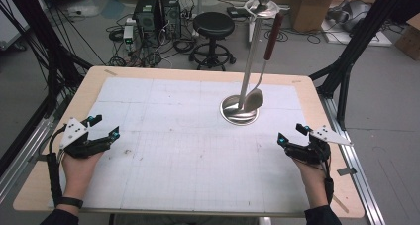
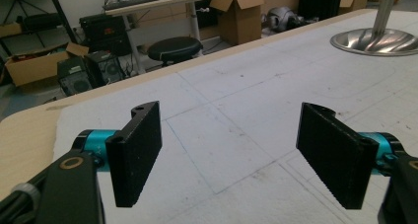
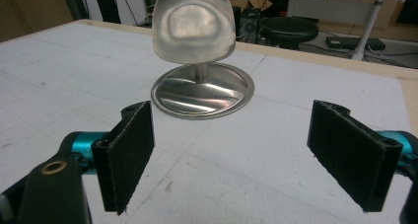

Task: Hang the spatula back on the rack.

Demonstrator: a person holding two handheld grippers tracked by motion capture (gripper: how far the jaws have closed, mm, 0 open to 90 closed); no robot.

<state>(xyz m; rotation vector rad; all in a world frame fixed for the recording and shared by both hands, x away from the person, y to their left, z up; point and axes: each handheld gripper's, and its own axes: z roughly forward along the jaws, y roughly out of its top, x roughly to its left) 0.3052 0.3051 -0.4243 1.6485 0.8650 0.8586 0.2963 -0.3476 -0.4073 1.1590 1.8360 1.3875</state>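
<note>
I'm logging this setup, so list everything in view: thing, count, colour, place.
stand: 1, silver, round base on the mat, right of centre, far half.
spatula: 1, silver blade, reddish-brown handle, hanging from the stand's top.
mat: 1, white with grid lines, covering the table.
table: 1, light wood, under the mat.
stool: 1, black, on the floor beyond the table.
computer towers: 2, black, floor, left of the stool.
boxes: several, brown, floor at far right.
left tool: 1, black and teal, open, near left edge.
right tool: 1, black and teal, open, near right edge.
</note>
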